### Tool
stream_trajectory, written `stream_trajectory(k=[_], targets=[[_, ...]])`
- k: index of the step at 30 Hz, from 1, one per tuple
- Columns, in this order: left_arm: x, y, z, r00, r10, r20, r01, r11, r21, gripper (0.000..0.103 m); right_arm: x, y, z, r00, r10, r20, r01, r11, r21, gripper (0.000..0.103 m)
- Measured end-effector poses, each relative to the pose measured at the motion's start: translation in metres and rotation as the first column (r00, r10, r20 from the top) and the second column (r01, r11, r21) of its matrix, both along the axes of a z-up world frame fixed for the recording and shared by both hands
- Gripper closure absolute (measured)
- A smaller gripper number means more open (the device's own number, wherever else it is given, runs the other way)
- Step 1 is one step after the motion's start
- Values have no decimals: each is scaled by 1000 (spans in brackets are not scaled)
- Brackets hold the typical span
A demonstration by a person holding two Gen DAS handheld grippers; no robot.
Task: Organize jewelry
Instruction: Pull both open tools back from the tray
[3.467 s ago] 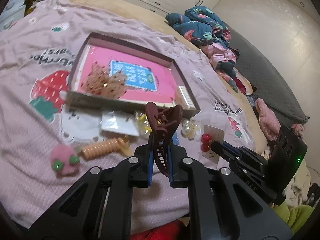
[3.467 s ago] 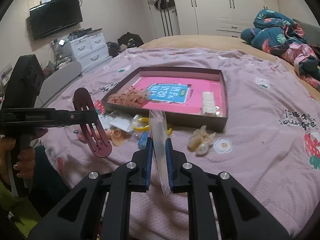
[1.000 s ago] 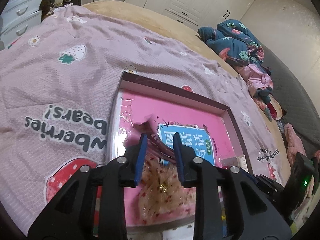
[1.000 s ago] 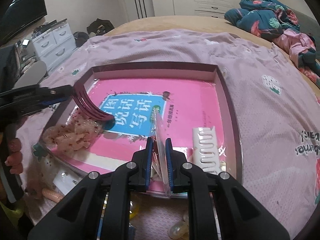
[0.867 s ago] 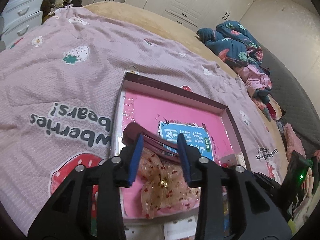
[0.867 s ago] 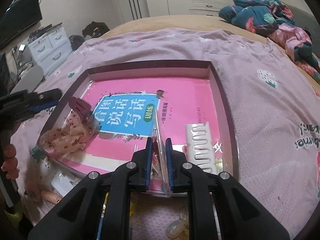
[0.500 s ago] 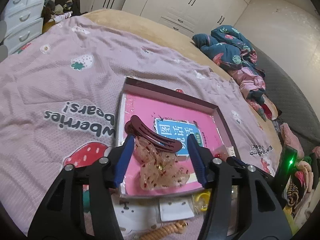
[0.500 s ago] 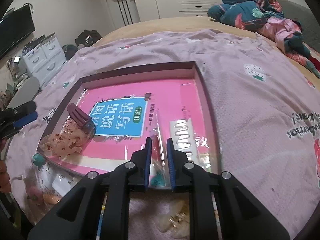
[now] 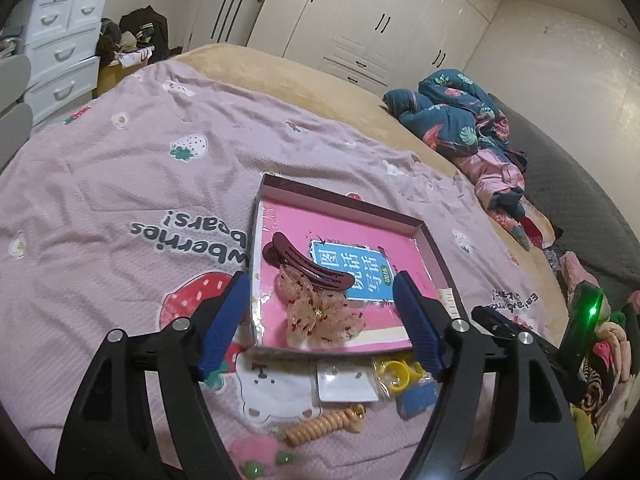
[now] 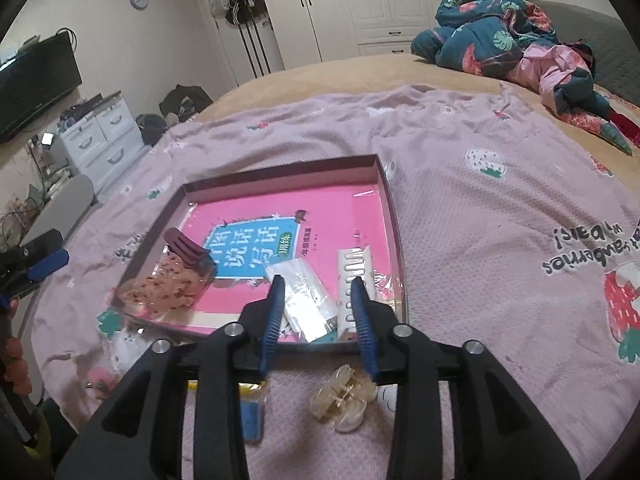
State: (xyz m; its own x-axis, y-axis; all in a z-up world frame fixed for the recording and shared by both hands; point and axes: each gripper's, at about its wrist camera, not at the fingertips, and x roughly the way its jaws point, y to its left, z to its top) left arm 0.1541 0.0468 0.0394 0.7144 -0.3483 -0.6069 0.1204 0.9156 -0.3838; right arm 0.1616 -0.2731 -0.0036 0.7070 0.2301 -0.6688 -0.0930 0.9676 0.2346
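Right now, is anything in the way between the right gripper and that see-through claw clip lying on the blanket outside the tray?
Nothing visible blocks it. The clear claw clip lies on the pink blanket just below the right gripper, whose jaws are open and empty. The tray wall lies beyond the clip, not between them.

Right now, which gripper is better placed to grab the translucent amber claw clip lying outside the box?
Right. The right gripper is open, with the translucent amber claw clip directly beneath it; the left gripper hovers over other items.
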Motion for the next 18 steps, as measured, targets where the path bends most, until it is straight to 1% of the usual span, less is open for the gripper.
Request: stream_trajectory(k=[2, 5, 6, 8, 14, 18], targets=[[-6, 3, 5, 1000, 15, 12, -15, 1000, -1, 33, -8, -2, 6, 1000, -8, 15, 7, 1000, 15, 56], [-16, 6, 15, 999, 30, 43, -30, 1000, 3, 27, -19, -6, 16, 999, -22, 43, 21, 1000, 19, 47], [-19, 7, 17, 998, 32, 49, -33, 999, 6, 26, -23, -7, 20, 998, -26, 53, 25, 999, 20, 45], [-25, 7, 24, 997, 36, 63, -36, 999, 8, 22, -29, -10, 27, 997, -34, 73, 32, 999, 22, 37], [-43, 2, 41, 994, 30, 108, -33, 999, 22, 10, -46, -18, 47, 990, -65, 128, 63, 998, 22, 24], [-51, -4, 47, 994, 18, 111, -23, 999, 42, 9, -56, -20, 58, 986, -62, 152, 60, 998, 17, 20]])
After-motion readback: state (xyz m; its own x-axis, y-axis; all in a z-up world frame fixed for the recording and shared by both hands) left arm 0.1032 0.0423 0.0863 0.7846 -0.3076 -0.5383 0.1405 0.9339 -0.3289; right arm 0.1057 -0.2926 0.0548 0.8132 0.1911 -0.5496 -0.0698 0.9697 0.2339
